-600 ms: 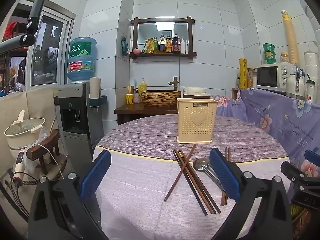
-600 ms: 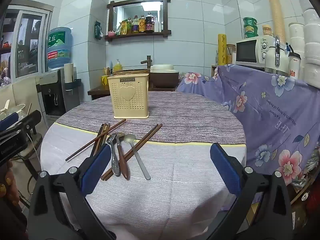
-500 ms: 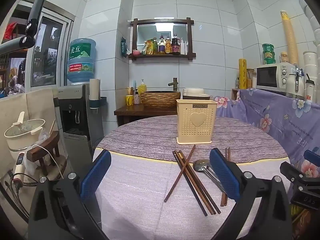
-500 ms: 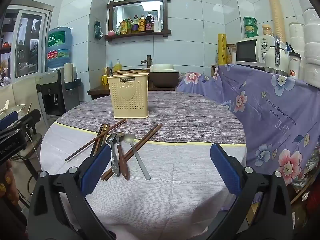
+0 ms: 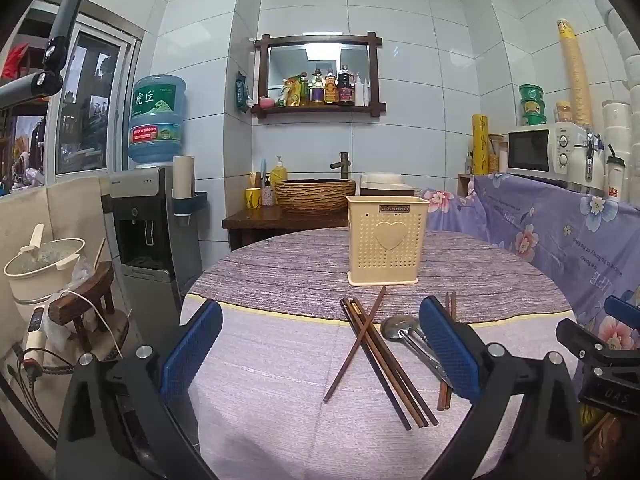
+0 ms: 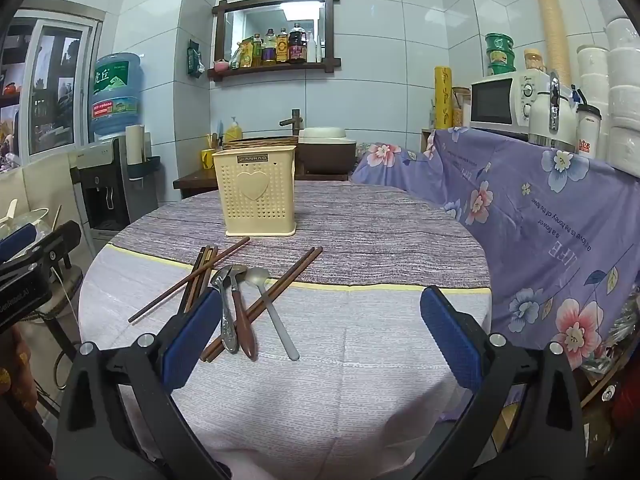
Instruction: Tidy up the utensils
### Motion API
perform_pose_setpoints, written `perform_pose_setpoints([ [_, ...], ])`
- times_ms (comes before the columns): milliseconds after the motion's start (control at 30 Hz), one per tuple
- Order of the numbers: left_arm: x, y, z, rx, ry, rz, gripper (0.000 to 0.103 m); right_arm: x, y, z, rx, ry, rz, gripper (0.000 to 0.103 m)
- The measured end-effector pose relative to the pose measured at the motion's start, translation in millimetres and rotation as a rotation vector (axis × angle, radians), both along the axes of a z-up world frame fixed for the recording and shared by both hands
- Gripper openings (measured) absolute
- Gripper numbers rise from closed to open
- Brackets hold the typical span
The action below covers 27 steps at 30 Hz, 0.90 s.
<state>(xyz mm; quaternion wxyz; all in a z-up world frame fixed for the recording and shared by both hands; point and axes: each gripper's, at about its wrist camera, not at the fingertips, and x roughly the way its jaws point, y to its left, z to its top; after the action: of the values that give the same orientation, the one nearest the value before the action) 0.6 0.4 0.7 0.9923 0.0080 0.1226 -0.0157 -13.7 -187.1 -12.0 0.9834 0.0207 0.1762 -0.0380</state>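
A cream perforated utensil holder [image 5: 386,240] with a heart stands upright on the round table; it also shows in the right wrist view [image 6: 256,192]. In front of it lie several dark wooden chopsticks [image 5: 376,352], crossed, and steel spoons [image 5: 404,332]. The right wrist view shows the chopsticks [image 6: 192,276] and three spoons [image 6: 240,312] in a loose pile. My left gripper [image 5: 320,354] is open and empty, above the near table left of the pile. My right gripper [image 6: 322,338] is open and empty, with the pile by its left finger.
The table [image 6: 360,360] has a purple and white cloth. A floral purple cloth [image 6: 540,208] covers a counter on the right, with a microwave [image 6: 504,98]. A water dispenser [image 5: 152,216] and a stool with a pot [image 5: 44,264] stand at left.
Both grippers have held almost still and stayed open. The utensils have not moved.
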Motion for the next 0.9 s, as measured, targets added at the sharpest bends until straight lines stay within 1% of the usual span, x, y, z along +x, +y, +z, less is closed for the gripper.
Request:
perform_pose_setpoints([
  [133,1.3,0.6,-0.3,-0.005,0.010,-0.004,0.098,3.9,4.2,-4.5,-0.003,0.005,-0.007,0.098],
  [900,-0.2,-3.3,-1.8,0.009,0.015,-0.028,0.098,3.8,4.6,-3.9,-0.005,0.008,-0.013,0.098],
])
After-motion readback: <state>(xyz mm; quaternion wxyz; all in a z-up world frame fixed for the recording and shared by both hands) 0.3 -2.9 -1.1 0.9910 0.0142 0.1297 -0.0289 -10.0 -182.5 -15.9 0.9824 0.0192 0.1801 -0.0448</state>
